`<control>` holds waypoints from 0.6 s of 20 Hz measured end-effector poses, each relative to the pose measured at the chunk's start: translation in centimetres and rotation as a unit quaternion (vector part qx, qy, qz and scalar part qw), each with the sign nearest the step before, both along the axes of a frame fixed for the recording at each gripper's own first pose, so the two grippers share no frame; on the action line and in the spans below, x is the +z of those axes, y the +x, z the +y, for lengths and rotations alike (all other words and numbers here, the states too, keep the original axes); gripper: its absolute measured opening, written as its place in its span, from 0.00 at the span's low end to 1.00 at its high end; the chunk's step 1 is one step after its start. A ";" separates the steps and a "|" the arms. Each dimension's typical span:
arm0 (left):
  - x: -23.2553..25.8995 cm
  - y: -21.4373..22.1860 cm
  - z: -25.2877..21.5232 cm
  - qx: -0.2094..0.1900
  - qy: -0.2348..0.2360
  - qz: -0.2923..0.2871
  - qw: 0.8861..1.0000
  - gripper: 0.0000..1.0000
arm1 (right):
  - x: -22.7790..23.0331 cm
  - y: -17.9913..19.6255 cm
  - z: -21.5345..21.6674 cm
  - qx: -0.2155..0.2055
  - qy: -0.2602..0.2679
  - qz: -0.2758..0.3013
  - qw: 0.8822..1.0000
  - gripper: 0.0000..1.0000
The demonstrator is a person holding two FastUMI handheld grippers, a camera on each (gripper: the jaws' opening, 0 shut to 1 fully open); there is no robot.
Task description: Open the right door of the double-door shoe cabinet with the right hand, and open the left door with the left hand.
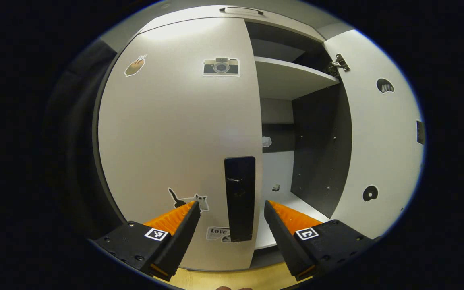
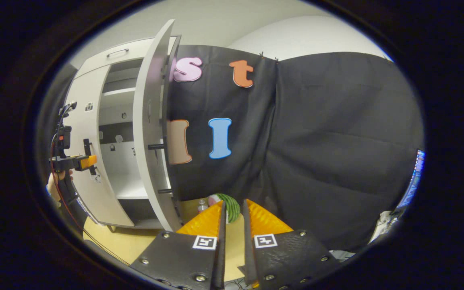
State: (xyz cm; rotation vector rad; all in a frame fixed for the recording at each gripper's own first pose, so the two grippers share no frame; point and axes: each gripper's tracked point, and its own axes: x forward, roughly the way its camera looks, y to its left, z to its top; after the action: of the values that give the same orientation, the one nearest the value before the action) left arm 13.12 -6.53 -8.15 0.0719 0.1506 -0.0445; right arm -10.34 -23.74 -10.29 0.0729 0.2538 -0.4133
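Note:
The white shoe cabinet's left door [image 1: 175, 133] is closed flat, and its black upright handle [image 1: 240, 197] stands near the door's right edge. My left gripper [image 1: 232, 207] is open, with a finger on each side of that handle, just short of it and not touching. The right door [image 1: 377, 133] is swung wide open, baring the shelves [image 1: 292, 76]. In the right gripper view that right door [image 2: 151, 133] stands edge-on at the left. My right gripper [image 2: 233, 205] hangs away from it over the table, open by only a narrow gap, holding nothing. The left gripper [image 2: 75, 162] shows far left, held by a hand [image 2: 54, 185].
The cabinet stands on a yellow wooden table [image 2: 135, 241]. A green striped round object [image 2: 228, 204] lies on the table just beyond my right fingertips. The black cloth wall [image 2: 316, 153] hangs behind it. A screen [image 2: 413, 181] glows at the far right.

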 end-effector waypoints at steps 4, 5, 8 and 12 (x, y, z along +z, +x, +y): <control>-0.1 0.7 0.5 0.020 0.009 -0.006 1.000 0.96 | 0.0 -0.9 -0.5 -0.014 -0.002 0.006 1.000 0.19; 0.0 0.9 0.8 0.030 0.013 -0.010 0.999 0.94 | 0.0 -1.0 -0.6 -0.017 -0.002 0.008 1.000 0.19; -0.2 1.1 0.9 0.049 0.023 -0.011 0.999 0.83 | -0.2 -1.0 -0.7 -0.020 0.000 0.008 1.000 0.19; -0.3 1.1 0.4 0.046 0.017 -0.012 0.999 0.76 | -0.1 -1.1 -0.3 -0.017 -0.003 0.009 1.000 0.20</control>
State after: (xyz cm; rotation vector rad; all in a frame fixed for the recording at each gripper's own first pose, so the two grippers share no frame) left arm 14.24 -6.12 -8.42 0.0987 0.1315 0.0498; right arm -11.48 -24.07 -10.44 0.0676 0.2685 -0.4485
